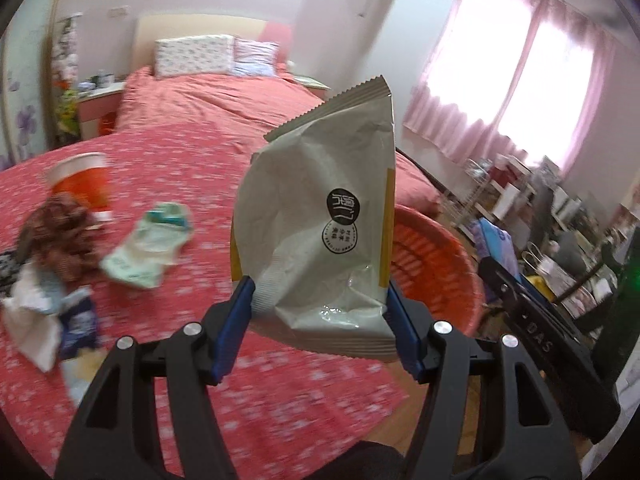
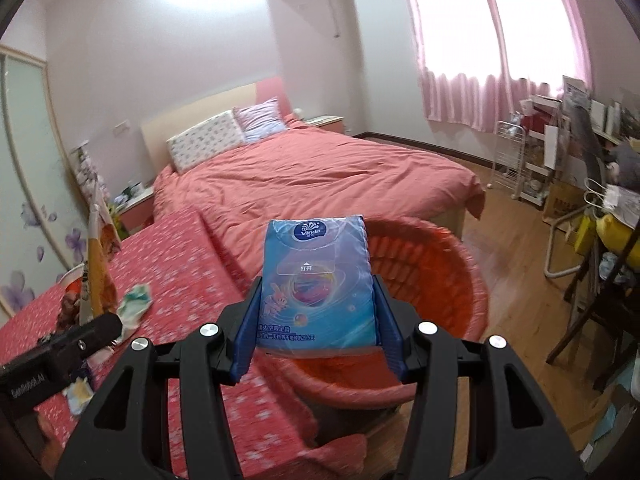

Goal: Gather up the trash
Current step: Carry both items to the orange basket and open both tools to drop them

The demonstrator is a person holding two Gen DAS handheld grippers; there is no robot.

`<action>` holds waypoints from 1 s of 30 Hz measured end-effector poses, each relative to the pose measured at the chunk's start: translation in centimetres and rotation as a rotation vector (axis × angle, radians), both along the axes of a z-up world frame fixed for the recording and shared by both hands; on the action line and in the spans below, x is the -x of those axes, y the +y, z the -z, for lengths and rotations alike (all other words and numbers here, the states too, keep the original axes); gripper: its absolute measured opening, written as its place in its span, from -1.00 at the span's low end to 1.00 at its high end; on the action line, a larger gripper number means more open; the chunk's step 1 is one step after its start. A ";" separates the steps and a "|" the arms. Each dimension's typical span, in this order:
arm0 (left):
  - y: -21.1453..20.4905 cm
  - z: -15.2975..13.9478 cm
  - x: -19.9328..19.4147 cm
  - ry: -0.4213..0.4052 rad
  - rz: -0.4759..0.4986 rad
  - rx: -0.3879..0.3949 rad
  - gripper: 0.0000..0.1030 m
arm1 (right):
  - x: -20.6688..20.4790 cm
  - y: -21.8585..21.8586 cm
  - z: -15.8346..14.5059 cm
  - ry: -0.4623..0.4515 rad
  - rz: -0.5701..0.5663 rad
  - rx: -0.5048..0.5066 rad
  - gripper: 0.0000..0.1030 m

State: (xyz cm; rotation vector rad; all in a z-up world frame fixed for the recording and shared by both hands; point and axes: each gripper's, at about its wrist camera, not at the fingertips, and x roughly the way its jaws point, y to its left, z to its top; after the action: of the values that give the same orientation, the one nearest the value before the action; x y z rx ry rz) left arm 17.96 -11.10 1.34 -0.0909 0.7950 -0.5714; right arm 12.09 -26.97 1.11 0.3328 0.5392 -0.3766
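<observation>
Both claws are loaded: my left gripper [image 1: 320, 300] pinches a cream snack bag [image 1: 320, 216] by its lower half, and my right gripper [image 2: 316, 312] clamps a blue Vinda tissue pack [image 2: 318, 280]. Each is held up off the bed, with the orange basket [image 2: 452, 280] just behind, off the red floral bedspread's [image 1: 180, 152] right edge. I judge this the carry-to-basket step; next I must bring each over the rim and release. Only my left view shows the litter remaining: an orange paper cup [image 1: 82, 180], a pale green wrapper [image 1: 150, 248] and crumpled scraps [image 1: 48, 272] toward the left edge. My right view shows the basket's wall and the wooden floor [image 2: 512, 264].
</observation>
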 end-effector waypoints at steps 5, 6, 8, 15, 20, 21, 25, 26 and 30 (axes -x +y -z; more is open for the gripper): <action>-5.1 1.3 -0.7 0.039 0.100 0.016 0.21 | -0.2 -2.5 0.9 -0.008 0.044 -0.040 0.02; -5.9 1.5 -0.9 0.048 0.114 0.017 0.21 | -0.2 -3.0 1.1 -0.009 0.051 -0.048 0.02; -7.7 2.2 -1.5 0.069 0.146 0.023 0.21 | -0.5 -3.9 1.4 -0.012 0.062 -0.060 0.02; -12.6 4.2 -3.4 0.103 0.221 0.017 0.21 | -0.6 -6.8 2.2 -0.036 0.097 -0.102 0.02; -14.8 6.0 -5.2 0.156 0.243 0.010 0.21 | -1.2 -8.5 2.8 -0.045 0.119 -0.148 0.02; -14.8 6.3 -5.4 0.163 0.241 0.008 0.21 | -1.3 -8.6 2.9 -0.044 0.120 -0.151 0.02; -14.6 7.6 -6.7 0.201 0.214 -0.005 0.40 | -1.8 -9.0 3.6 -0.035 0.112 -0.186 0.10; -14.4 7.6 -6.7 0.203 0.206 -0.008 0.47 | -1.8 -8.9 3.7 -0.032 0.112 -0.195 0.20; -13.4 8.0 -7.0 0.209 0.186 -0.013 0.52 | -1.3 -8.3 3.8 -0.023 0.122 -0.199 0.28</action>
State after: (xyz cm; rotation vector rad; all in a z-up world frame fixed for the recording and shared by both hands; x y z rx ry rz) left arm 24.99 -24.48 -6.63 -0.0651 1.0168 -0.7404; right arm 13.37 -35.24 -2.71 0.5629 0.5366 -0.4375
